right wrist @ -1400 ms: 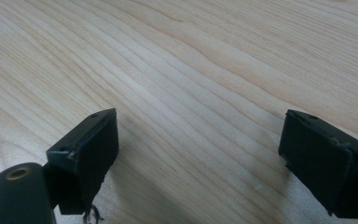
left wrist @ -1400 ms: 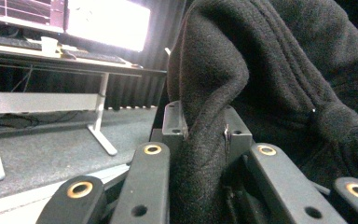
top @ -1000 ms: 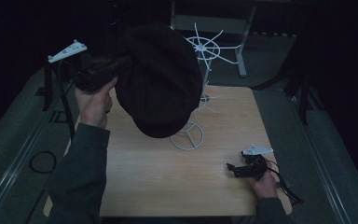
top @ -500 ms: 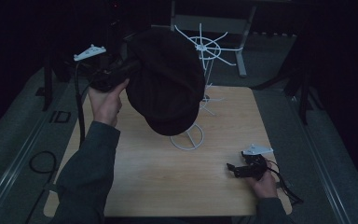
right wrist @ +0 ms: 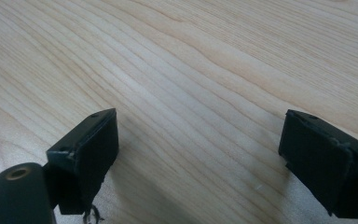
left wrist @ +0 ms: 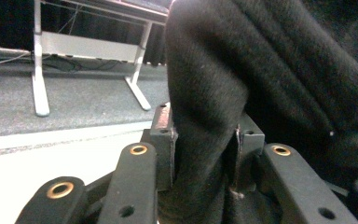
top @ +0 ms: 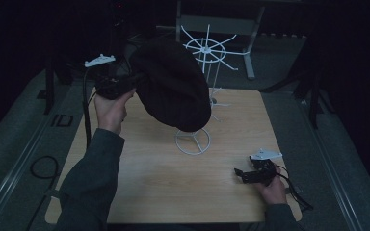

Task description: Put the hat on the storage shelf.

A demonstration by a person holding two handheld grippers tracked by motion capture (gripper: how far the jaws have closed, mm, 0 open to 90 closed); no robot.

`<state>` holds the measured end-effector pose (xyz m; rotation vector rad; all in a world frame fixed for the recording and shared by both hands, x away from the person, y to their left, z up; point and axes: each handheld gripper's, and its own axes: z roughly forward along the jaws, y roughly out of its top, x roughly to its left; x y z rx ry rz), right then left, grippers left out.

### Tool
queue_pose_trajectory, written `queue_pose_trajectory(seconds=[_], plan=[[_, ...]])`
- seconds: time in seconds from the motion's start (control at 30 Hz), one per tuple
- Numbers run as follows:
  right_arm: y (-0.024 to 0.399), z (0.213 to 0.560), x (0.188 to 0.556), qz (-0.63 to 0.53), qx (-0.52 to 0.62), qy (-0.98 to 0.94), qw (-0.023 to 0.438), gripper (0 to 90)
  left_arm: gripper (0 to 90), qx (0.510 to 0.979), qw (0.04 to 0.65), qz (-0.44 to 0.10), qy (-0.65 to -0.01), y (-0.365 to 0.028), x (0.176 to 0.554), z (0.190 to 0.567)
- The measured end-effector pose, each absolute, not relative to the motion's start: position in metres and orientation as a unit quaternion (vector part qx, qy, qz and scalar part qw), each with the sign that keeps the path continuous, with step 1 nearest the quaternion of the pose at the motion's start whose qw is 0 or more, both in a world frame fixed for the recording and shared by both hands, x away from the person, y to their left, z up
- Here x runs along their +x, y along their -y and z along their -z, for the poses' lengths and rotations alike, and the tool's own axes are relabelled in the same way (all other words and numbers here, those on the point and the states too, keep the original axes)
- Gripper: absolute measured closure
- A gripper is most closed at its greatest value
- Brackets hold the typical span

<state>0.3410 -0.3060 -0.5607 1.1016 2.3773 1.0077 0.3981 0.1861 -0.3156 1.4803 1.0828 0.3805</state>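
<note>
Nearest, the right gripper [top: 244, 175] rests spread and empty on the wooden table [top: 149, 187], apparently kept clear, while farther off the left gripper [left wrist: 205, 140] pinches a fold of the dark knit hat [top: 173, 84], lifting it beside the white wire stand [top: 203, 62], probably to hang it.

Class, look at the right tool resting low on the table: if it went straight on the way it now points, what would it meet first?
Most likely the wooden table: the right tool, open and empty, points slightly down at bare wood.
</note>
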Motion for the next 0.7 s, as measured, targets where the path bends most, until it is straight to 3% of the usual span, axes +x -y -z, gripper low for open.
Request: queue_pose_trajectory(seconds=[0.33,0.7], plan=[[0.3061,0.5608,0.3410,-0.354,0.386,-0.835,0.167,11.8,52.0,0.626,0.599,-0.151,-0.476,-0.1910,0.4003,0.3175],[0.3061,0.5608,0.3411,-0.354,0.386,-0.835,0.167,11.8,41.1,0.630,0.591,-0.167,-0.476,-0.1928,0.3971,0.3161]])
